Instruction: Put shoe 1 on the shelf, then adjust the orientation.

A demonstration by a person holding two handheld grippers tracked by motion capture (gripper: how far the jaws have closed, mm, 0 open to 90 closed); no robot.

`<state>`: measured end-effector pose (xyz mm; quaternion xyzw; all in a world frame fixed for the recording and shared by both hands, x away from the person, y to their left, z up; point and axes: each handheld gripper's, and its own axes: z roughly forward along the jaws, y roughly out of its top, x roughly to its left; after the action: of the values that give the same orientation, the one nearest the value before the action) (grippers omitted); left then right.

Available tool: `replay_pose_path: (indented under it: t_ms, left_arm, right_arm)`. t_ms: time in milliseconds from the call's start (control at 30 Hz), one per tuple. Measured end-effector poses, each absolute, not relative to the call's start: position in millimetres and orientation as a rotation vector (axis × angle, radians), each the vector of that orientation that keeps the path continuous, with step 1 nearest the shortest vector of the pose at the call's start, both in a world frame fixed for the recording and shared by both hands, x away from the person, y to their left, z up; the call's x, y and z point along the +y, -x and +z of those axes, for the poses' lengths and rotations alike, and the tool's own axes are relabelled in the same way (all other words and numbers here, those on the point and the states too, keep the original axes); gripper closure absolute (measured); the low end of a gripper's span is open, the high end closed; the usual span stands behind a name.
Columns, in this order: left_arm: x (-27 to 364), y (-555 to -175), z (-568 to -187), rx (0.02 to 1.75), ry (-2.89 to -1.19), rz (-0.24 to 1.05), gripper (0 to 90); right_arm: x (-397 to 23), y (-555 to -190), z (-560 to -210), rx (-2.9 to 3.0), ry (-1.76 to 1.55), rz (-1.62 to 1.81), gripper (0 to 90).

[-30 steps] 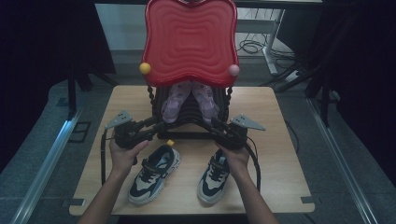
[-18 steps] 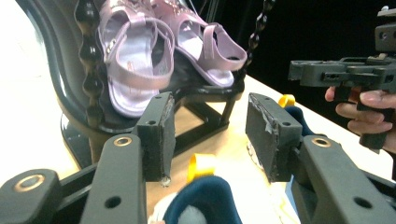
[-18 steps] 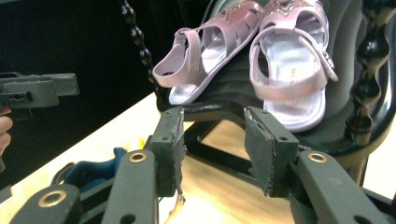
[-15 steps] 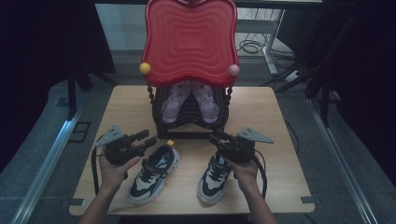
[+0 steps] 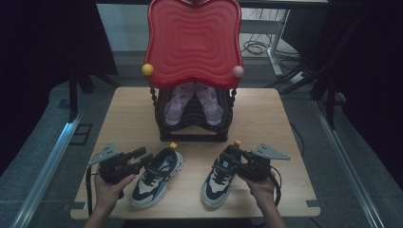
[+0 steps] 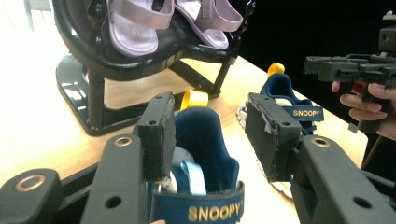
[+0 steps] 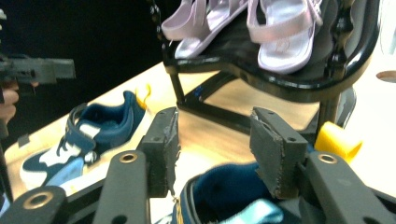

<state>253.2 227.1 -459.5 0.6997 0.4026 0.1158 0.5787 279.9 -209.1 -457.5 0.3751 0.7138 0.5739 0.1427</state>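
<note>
Looking down from the high view: wooden table (image 5: 285, 142); black shoe rack (image 5: 194, 124) with a red tray top (image 5: 192, 42), pink sandals (image 5: 192, 102) inside; two navy-and-white sneakers in front, left sneaker (image 5: 157, 175) and right sneaker (image 5: 219, 176), apart. Left gripper (image 5: 142, 154) over the left sneaker's heel, right gripper (image 5: 227, 159) over the right one's. Left gripper view: jaws spread, unclenched, the sneaker's heel collar (image 6: 205, 140) between them, left pad close beside it. Right gripper view: jaws just widened, released, above the sneaker's opening (image 7: 224, 191); rack leg close behind.
</note>
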Motion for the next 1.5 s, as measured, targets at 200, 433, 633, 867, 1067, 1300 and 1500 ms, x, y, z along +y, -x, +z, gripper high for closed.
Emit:
replay_pose_path:
  t_ms: [200, 433, 633, 867, 1067, 1300, 1500]
  left_arm:
    - [231.2, -245.0, -468.0, 0.929, -1.651, 0.263, 51.9]
    - [234.5, -241.3, -470.9, 0.94, -1.661, 0.245, 51.8]
    - [230.9, -236.7, -476.9, 0.878, -1.722, 0.177, 67.5]
    - [220.4, -234.1, -485.3, 0.85, -1.807, 0.128, 85.5]
    - [217.4, -232.5, -487.8, 0.842, -1.833, 0.108, 88.4]
    - [207.4, -228.4, -490.8, 0.838, -1.863, 0.088, 88.7]
    - [197.4, -227.9, -496.4, 0.834, -1.901, 0.066, 88.8]
  right_arm:
    - [-215.8, -275.3, -465.1, 2.094, -1.09, 1.617, 49.5]
    - [-218.3, -269.5, -464.9, 2.097, -1.1, 1.622, 47.9]
    - [-224.3, -268.9, -466.1, 2.08, -1.129, 1.63, 48.0]
    - [-231.1, -267.4, -468.4, 2.069, -1.146, 1.611, 48.0]
    - [-229.4, -269.6, -467.4, 2.059, -1.164, 1.619, 48.0]
    - [-224.3, -269.5, -467.8, 2.076, -1.144, 1.619, 47.9]
    - [-225.9, -269.8, -467.0, 2.064, -1.146, 1.616, 47.9]
